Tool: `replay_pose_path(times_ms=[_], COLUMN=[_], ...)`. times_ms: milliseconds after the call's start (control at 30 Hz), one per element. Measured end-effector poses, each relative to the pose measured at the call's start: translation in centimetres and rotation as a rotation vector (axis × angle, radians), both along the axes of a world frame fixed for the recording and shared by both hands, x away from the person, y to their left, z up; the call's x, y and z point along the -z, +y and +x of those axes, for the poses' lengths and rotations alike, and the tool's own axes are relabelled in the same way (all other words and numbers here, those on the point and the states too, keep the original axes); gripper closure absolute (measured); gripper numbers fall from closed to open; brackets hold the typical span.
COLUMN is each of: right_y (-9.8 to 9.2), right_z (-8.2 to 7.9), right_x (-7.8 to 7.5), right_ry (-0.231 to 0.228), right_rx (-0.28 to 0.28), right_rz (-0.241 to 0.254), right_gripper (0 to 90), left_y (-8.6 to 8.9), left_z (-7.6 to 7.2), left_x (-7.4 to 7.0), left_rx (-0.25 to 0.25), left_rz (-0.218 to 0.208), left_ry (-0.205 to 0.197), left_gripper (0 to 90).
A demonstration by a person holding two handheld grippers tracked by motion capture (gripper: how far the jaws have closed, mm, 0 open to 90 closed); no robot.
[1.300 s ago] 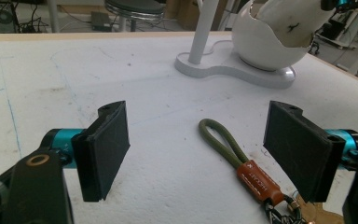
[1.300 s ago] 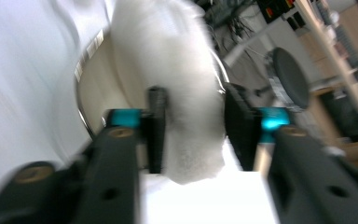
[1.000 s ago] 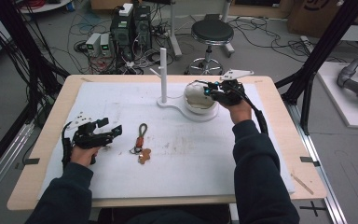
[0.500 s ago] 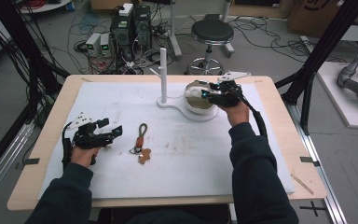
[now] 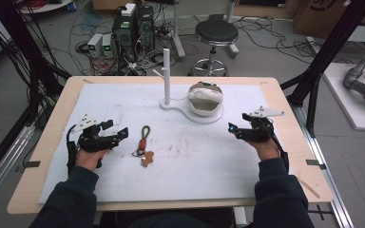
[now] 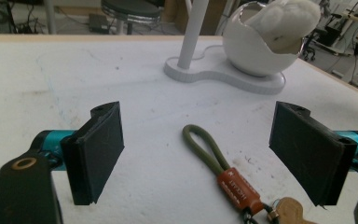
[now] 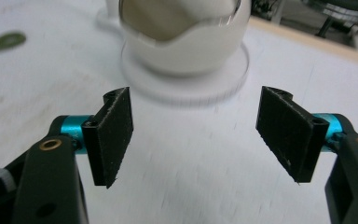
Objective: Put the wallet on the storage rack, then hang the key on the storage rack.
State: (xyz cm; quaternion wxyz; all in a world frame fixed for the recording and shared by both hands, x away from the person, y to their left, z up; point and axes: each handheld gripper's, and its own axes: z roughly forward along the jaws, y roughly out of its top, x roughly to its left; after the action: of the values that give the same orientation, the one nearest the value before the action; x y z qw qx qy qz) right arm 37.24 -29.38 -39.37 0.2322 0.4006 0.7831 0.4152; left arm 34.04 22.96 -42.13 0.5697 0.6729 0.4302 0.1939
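Observation:
A key ring with an olive cord loop, an orange-brown tag and a tan key (image 5: pixel 143 145) lies on the white mat, left of centre. My left gripper (image 5: pixel 118 131) rests on the mat just left of it, open, jaws pointing toward the loop (image 6: pixel 208 149). A white egg-shaped bowl (image 5: pixel 206 100) holding a white soft lump (image 6: pixel 286 18) sits on a white base with an upright post (image 5: pixel 166 76). My right gripper (image 5: pixel 234 129) is open and empty, right of and nearer than the bowl (image 7: pixel 182 37).
The white mat (image 5: pixel 195 156) covers most of the wooden table (image 5: pixel 285 95). Beyond the far edge are a black stool (image 5: pixel 216 33), electronics boxes (image 5: pixel 133 23) and cables on the floor. Black frame posts stand at both sides.
My right gripper has drawn back from the bowl toward the right front of the mat and is open now. The left gripper has stayed put.

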Motion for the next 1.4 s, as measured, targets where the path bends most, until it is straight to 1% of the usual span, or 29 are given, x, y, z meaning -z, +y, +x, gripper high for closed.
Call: replay_pose_path(times_ms=[67,133,200,233,333,433,500,567,600,700,767,867,933,1067,1100,1167,1200,1267,1367,1400], right_y=[-0.2,-0.3,-0.4,-0.4,-0.4,-0.5,-0.7,-0.8,-0.9,-1.2,-1.3,-1.4,-1.4,-1.1,-1.1,-1.1,-1.1,-1.1,-1.0,-1.0], right_z=[-0.9,-1.4,-1.7,-1.8,-1.9,-1.9,-2.0,-2.1,-2.2,-2.4,-2.5,-2.5,-2.4,-2.5,-2.5,-2.6,-2.6,-2.5,-2.5,-2.5], right_x=[0.8,1.0,0.9,0.8,0.7,0.8,0.9,0.9,0.8,0.7,0.7,0.7,0.8,0.9,0.9,1.0,1.0,1.1,1.2,1.2], right_ry=[0.012,0.013,0.000,-0.014,-0.029,-0.029,-0.024,-0.026,-0.029,-0.038,-0.038,-0.035,-0.035,-0.029,-0.032,-0.031,-0.034,-0.030,-0.027,-0.026], right_rx=[-0.016,-0.029,-0.023,-0.020,-0.018,-0.006,-0.003,0.002,0.008,0.016,0.018,0.029,0.029,0.028,0.027,0.025,0.022,0.014,0.012,0.012], right_rz=[-0.023,-0.036,-0.025,-0.026,-0.017,-0.008,0.001,0.005,0.010,0.020,0.020,0.023,0.019,0.016,0.016,0.013,0.010,0.001,-0.003,-0.005], right_gripper=[26.5,25.2,24.6,24.4,23.2,23.3,23.3,23.5,23.6,23.8,23.8,23.9,23.8,24.2,24.2,24.3,24.4,24.8,24.8,24.9], left_y=[-0.2,-0.3,-0.3,-0.2,0.1,0.1,0.0,-0.2,-0.3,-0.5,-0.6,-0.7,-0.7,-0.9,-1.0,-1.1,-1.2,-1.3,-1.7,-2.0], left_z=[-0.2,-0.3,-0.2,-0.2,-0.1,0.0,-0.1,-0.1,-0.1,0.0,0.1,0.3,0.4,0.4,0.4,0.4,0.5,0.5,0.1,0.1], left_x=[0.0,0.0,0.1,0.1,0.2,0.2,0.2,0.3,0.3,0.3,0.5,0.7,0.8,0.9,1.0,1.1,1.3,1.4,1.4,1.4], left_rx=[0.003,0.009,0.011,0.011,0.005,0.005,0.009,0.012,0.015,0.019,0.026,0.037,0.046,0.056,0.053,0.032,0.026,0.020,0.022,0.026], left_rz=[0.008,0.016,0.017,0.014,0.011,0.014,0.024,0.033,0.028,0.034,0.039,0.070,0.069,0.081,0.093,0.126,0.130,0.135,0.136,0.139], left_ry=[-0.005,-0.004,-0.003,0.000,0.008,0.011,0.012,0.010,0.012,0.013,0.020,0.035,0.045,0.068,0.078,0.121,0.141,0.156,0.165,0.172], left_gripper=[17.5,17.5,17.6,17.6,17.8,18.1,18.6,18.8,18.9,18.9,18.9,19.5,20.9,24.3,26.5,31.3,32.1,33.1,35.8,38.0])
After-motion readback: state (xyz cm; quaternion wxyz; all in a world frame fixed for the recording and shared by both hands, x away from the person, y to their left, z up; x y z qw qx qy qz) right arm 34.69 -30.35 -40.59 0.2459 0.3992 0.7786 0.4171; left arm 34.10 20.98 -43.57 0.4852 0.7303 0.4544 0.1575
